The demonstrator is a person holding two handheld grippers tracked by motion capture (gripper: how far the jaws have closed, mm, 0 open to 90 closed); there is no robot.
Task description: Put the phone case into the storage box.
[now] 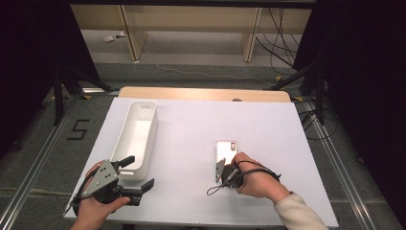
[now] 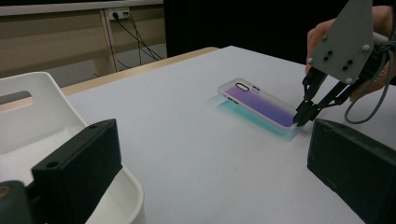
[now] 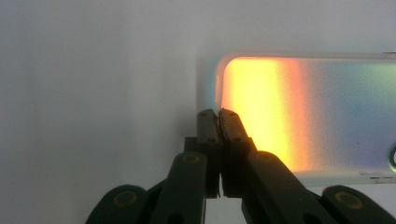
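Pinching the phone case (image 1: 226, 152) at its near end, your right tongs (image 2: 299, 116) were pressed together on the thin, light, slippery rim; left tongs (image 1: 140, 175) stood spread.

we are seeing a phone case (image 1: 226, 152) lying flat on the white table, right of the middle. it is showing a shiny iridescent back, a pale translucent rim and a camera cutout at its far end.
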